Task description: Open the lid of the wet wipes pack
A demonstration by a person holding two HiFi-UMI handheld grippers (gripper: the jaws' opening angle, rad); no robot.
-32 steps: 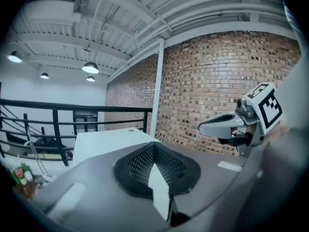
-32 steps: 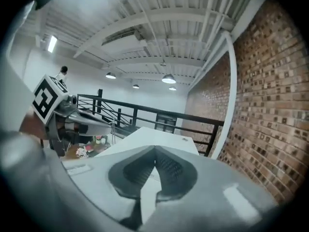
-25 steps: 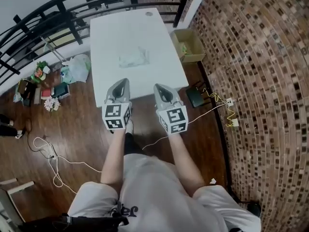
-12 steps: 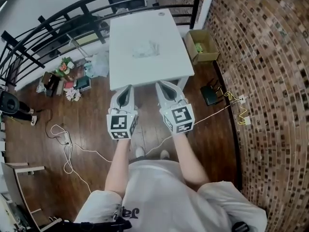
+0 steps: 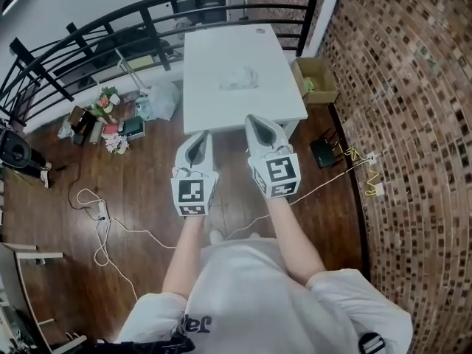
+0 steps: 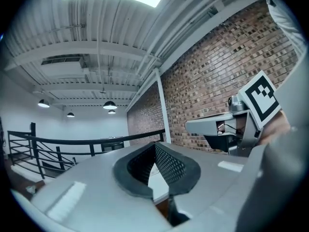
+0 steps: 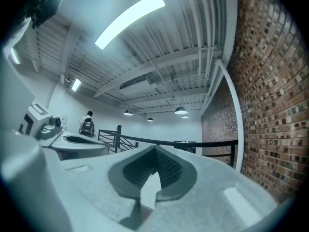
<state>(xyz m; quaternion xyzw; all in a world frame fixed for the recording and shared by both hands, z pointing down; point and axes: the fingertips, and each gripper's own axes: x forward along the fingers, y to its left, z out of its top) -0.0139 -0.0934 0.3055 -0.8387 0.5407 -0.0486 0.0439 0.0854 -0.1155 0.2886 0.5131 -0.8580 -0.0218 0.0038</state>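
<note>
The wet wipes pack (image 5: 240, 80) lies flat, pale and crinkled, in the middle of the white table (image 5: 214, 109). Both grippers are held level over the wooden floor, short of the table's near edge and far from the pack. My left gripper (image 5: 198, 136) is shut with nothing in it, its meshed pads (image 6: 166, 164) meeting. My right gripper (image 5: 255, 121) is shut and empty too, its pads (image 7: 161, 170) together. Each gripper shows beside the other in the gripper views: the right gripper (image 6: 227, 129) and the left gripper (image 7: 72, 141). The pack does not show in either gripper view.
A black railing (image 5: 147, 21) runs behind and left of the table. An open cardboard box (image 5: 318, 80) stands on the floor at its right, by the brick wall (image 5: 413, 124). Bags and flowers (image 5: 110, 116) and white cables (image 5: 96, 220) lie on the floor at left. A person (image 7: 87, 124) stands far off.
The table has drawn away toward the top of the head view. Both grippers, earlier over its near edge, now hang over the floor before it, still shut.
</note>
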